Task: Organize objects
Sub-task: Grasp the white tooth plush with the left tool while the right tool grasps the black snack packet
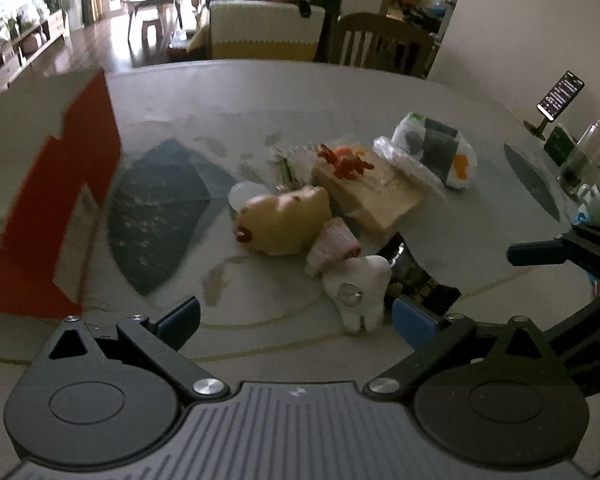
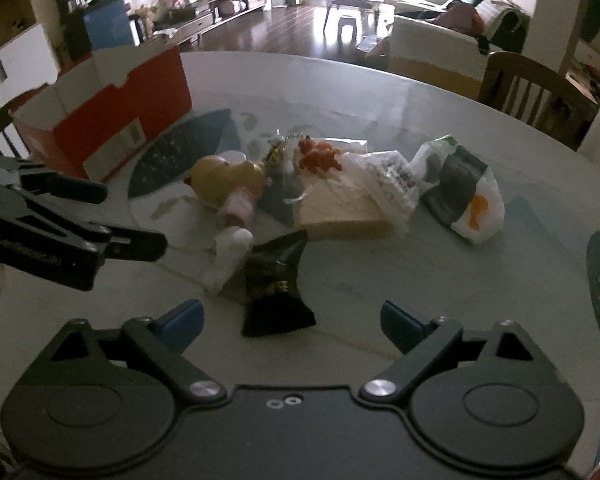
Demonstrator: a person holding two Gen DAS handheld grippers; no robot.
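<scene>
A heap of things lies mid-table: a yellow plush (image 1: 284,220), a pink cupcake toy (image 1: 334,246), a white tooth plush (image 1: 358,292), a black snack packet (image 2: 276,284), a beige box (image 2: 340,208) with red bits on top, and plastic bags (image 2: 460,192). My left gripper (image 1: 296,320) is open, and the tooth plush stands just ahead of its right fingertip. My right gripper (image 2: 292,320) is open too, with the black packet lying just in front of the gap between its fingers. Neither gripper holds anything.
An open red and white carton (image 2: 120,108) stands at the table's left. At the far right are a phone on a stand (image 1: 560,96) and a glass mug (image 1: 584,156). A wooden chair (image 1: 380,44) stands behind the table.
</scene>
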